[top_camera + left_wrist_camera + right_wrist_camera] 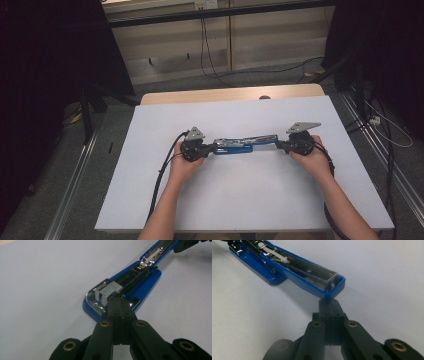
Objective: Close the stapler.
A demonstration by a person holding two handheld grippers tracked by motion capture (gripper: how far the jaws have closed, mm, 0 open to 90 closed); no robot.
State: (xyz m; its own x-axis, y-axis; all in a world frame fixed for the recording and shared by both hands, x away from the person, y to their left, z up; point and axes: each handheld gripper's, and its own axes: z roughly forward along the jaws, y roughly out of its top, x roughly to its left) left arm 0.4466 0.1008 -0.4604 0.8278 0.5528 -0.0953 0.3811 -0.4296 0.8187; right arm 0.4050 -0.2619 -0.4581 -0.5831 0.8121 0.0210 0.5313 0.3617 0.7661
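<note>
Blue stapler splayed open flat mid-worktop, staple strip seated at its metal end, your left hand-held gripper clenched touching that end, your right hand-held gripper clenched touching the blue plastic tip.
</note>
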